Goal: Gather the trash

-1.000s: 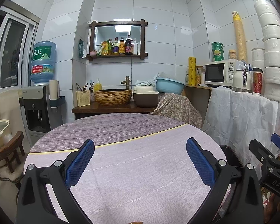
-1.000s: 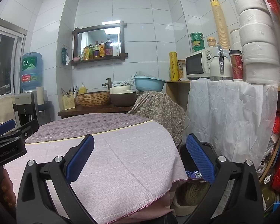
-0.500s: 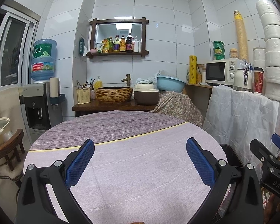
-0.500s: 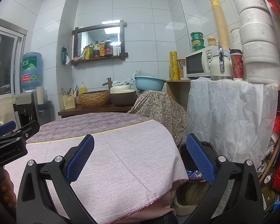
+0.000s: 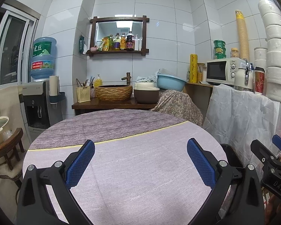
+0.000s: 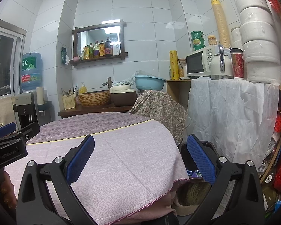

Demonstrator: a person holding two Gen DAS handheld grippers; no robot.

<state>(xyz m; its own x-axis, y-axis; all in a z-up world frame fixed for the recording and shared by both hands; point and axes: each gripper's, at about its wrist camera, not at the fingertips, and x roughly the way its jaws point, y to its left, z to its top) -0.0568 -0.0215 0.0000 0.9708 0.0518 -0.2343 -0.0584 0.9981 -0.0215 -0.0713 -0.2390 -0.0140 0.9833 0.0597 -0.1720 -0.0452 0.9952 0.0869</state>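
Here the left gripper (image 5: pixel 140 161) hangs above the round table (image 5: pixel 133 168), fingers spread wide with nothing between the blue pads (image 5: pixel 80 166). The right gripper (image 6: pixel 140 159) sits beside it, near the table's right edge, likewise spread wide and holding nothing. Just beyond that edge, low on the floor, stands a black bin (image 6: pixel 198 150); colourful wrappers (image 6: pixel 193 173) lie inside it, partly hidden by the right finger. A pale cloth (image 6: pixel 121 159) covers the tabletop. Behind the table, a basket (image 5: pixel 113 92), a blue basin (image 5: pixel 169 82) and a microwave (image 5: pixel 222 71) line the back wall.
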